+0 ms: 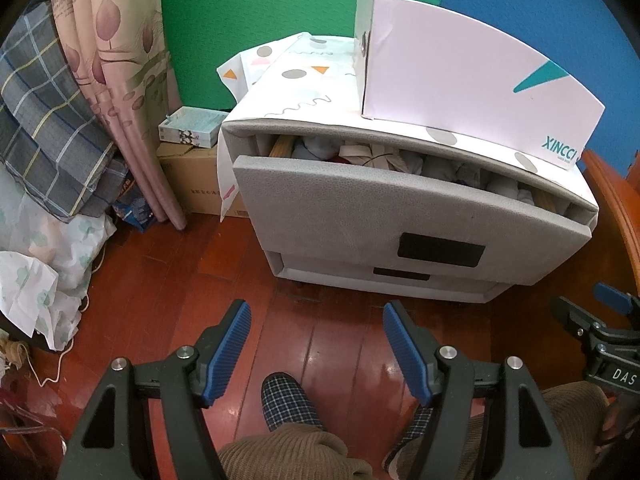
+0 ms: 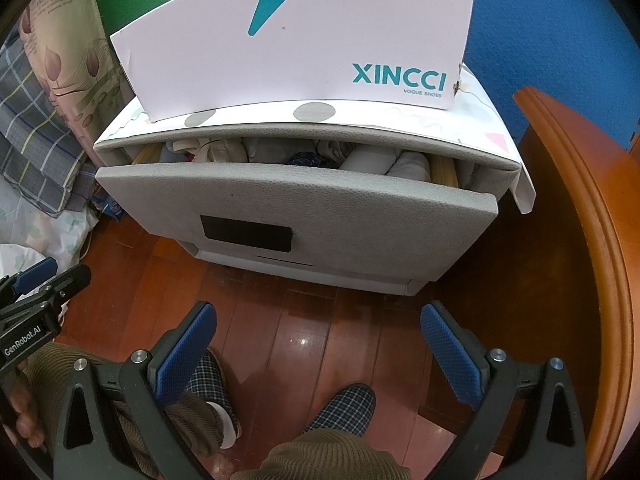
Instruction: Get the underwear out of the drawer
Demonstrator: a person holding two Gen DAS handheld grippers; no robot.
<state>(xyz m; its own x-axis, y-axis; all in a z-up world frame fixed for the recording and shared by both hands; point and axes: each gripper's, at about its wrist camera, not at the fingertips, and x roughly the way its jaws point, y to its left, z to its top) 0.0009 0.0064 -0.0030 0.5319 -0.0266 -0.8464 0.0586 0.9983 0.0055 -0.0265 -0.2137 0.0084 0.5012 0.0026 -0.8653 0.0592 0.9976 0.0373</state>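
The top drawer of the grey cabinet stood partly pulled out, with rolled underwear packed inside and a shoe box on top. Left gripper and right gripper hung above the floor before it, well apart from the drawer, fingers released, nothing between them.

The right gripper hangs open over the wood floor, facing the part-open drawer of folded clothes.
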